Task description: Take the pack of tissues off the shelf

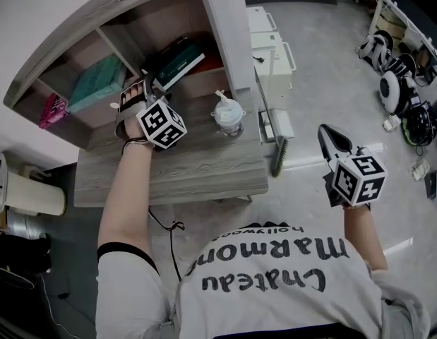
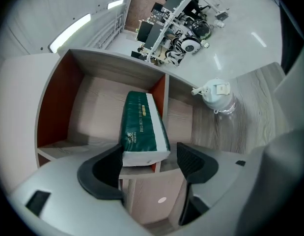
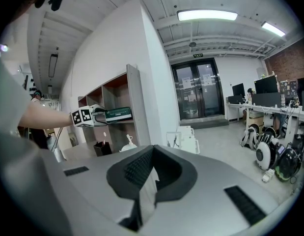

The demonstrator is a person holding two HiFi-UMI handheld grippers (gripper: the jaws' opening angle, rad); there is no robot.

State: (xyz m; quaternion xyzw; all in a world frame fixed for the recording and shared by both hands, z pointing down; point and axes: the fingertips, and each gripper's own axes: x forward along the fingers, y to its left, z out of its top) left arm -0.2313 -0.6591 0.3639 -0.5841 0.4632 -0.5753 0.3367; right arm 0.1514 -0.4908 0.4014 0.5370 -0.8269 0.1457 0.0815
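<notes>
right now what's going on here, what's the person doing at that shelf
A person holds a hand-held gripper in each hand. The left hand-held gripper is at the shelf, jaws open either side of the near end of the green pack of tissues, which lies in a compartment, jutting over its front edge. It is not gripped yet. The right hand-held gripper is off to the side, shut and empty.

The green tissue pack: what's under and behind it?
The pack lies on a shelf board, its white end jutting past the front edge, between the jaws of the open left gripper. Behind it only the compartment's bare wood shows. The board beneath it is covered.
</notes>
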